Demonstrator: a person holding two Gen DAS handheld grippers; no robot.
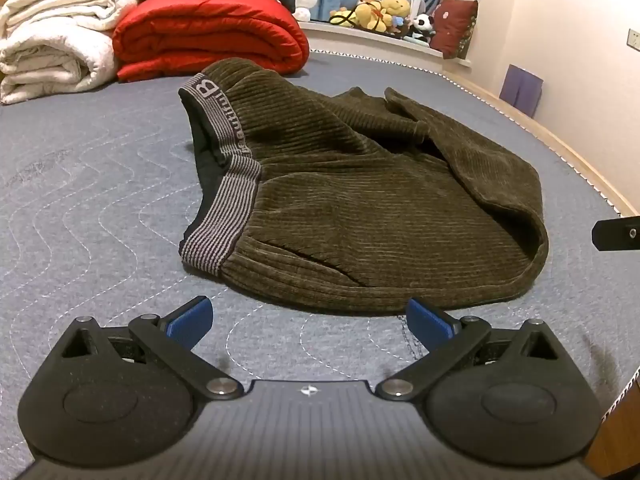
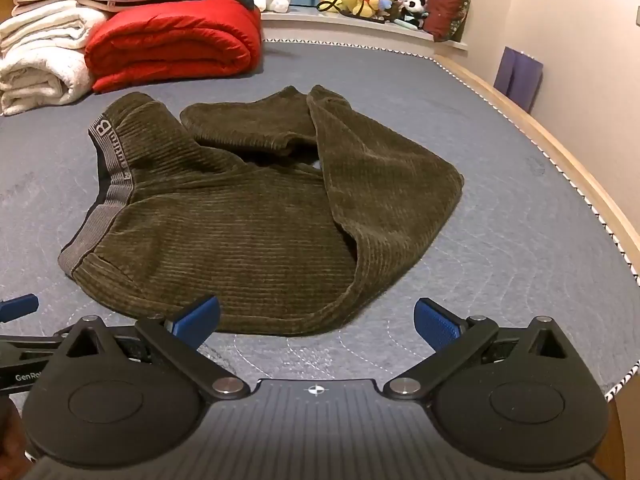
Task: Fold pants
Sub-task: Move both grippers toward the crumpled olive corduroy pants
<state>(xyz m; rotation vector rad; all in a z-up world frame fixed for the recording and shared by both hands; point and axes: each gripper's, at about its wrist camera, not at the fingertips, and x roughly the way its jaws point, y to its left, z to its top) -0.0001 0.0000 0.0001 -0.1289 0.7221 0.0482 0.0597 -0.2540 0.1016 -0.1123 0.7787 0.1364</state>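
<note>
One large grey-blue quilted mattress (image 2: 500, 240) carried everything, with a rolled red quilt (image 2: 172, 36) and a stack of folded white blankets (image 2: 40, 60) at its far end. On its middle lay the olive-brown corduroy pants (image 2: 248, 232), loosely doubled over, not yet neatly folded: the long axis ran left to right across both views, the grey striped elastic waistband (image 2: 104, 184) at the left end and the legs bent back in a rounded fold at the right, their cuffs lying toward the far side.

The pants lay straight ahead of both grippers, their near hem just beyond the fingertips. In the left wrist view the waistband (image 1: 224, 200) stood ahead and slightly left, so the left gripper (image 1: 310, 320) seemed the nearer one for that end; the fold at the right end sat ahead of the right gripper (image 2: 318, 320), which looked better placed for the leg side.

Both grippers hovered low over the mattress with their blue-padded fingers (image 1: 192, 320) spread wide, holding nothing. The right gripper's left pad (image 2: 198, 318) overlapped the hem in its picture; contact could not be judged. The next move probably called for each to reach forward and pinch its own end.
</note>
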